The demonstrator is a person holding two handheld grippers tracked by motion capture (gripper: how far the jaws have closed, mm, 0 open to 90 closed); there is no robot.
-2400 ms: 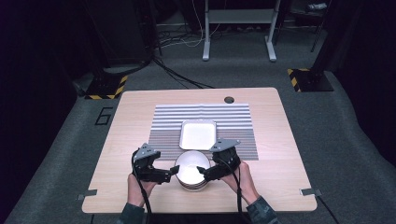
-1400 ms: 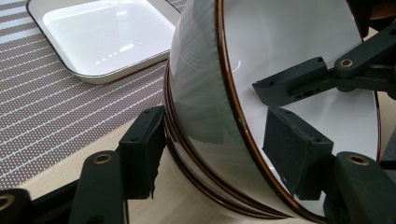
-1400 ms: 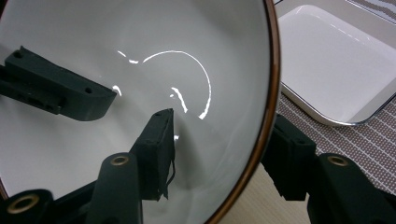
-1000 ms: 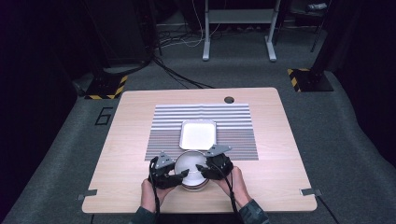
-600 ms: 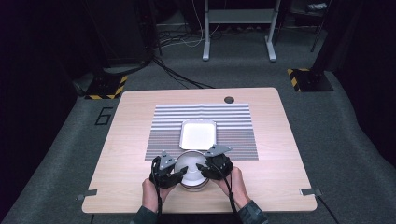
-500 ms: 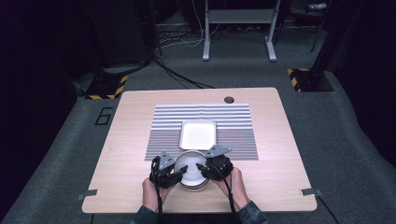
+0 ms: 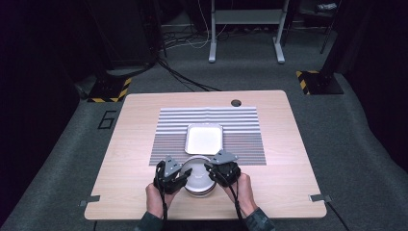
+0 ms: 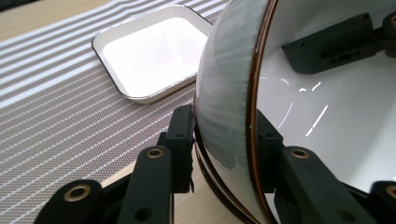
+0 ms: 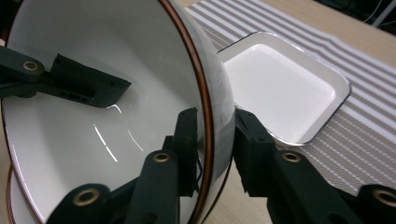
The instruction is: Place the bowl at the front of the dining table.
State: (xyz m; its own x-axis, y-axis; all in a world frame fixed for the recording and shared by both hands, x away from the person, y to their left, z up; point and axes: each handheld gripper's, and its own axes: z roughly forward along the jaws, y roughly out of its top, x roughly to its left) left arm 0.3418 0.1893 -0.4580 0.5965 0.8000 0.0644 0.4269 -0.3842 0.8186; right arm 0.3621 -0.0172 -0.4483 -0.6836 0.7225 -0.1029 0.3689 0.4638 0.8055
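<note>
A stack of white bowls with brown rims (image 7: 197,177) sits near the table's front edge. My left gripper (image 7: 184,174) straddles the top bowl's left rim (image 8: 252,93), one jaw outside the wall and one inside. My right gripper (image 7: 210,172) straddles the opposite rim (image 9: 205,107) the same way. Both pairs of jaws have just been closing with the bowl's wall between them, and they now press on it. The rim of a lower bowl (image 8: 212,184) shows just beneath the top one. Across the bowl's inside (image 9: 93,140), each gripper view shows the other gripper's jaw.
A white square tray (image 7: 204,138) lies just behind the bowls on a grey striped mat (image 7: 240,125). The wooden table (image 7: 130,144) has a round hole (image 7: 235,102) at its back edge. Dark floor, cables and a stand lie beyond.
Both grippers have come in from the sides of the stack onto the top bowl's rim. Over the last second the hands have hardly shifted.
</note>
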